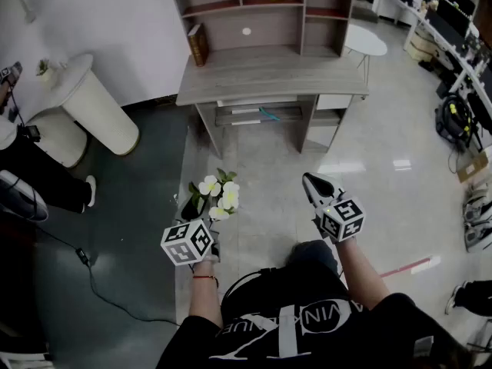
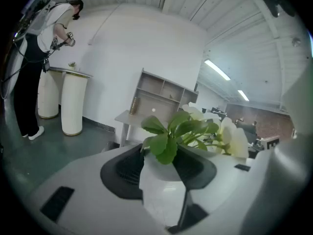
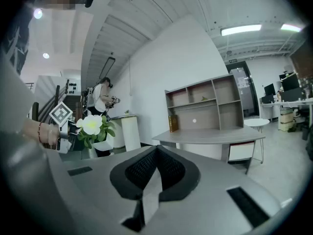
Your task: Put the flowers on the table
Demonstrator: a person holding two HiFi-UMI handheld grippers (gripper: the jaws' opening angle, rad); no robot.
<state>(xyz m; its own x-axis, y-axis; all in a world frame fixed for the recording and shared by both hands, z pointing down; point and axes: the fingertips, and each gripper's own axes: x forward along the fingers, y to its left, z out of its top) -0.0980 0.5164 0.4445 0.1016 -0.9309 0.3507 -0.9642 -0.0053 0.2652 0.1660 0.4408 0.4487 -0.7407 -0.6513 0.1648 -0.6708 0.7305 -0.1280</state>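
My left tongs (image 1: 197, 210) are clamped on the small white pot (image 2: 164, 173) that holds the flowers (image 1: 219, 193). I'm carrying it in the air over the floor (image 1: 261, 152), well short of the tabletop (image 1: 269, 79). My right tongs (image 1: 310, 180) sit alongside, jaws pressed together with nothing in them. Ahead I see open pale floor running up to the tabletop's front edge. The tabletop's front and middle are bare. A book (image 1: 197, 44) stands near its back left corner, beside the shelves (image 1: 265, 10). Well off its left edge stand two white pedestals (image 1: 96, 106). Past its back right corner is a round side table (image 1: 366, 41).
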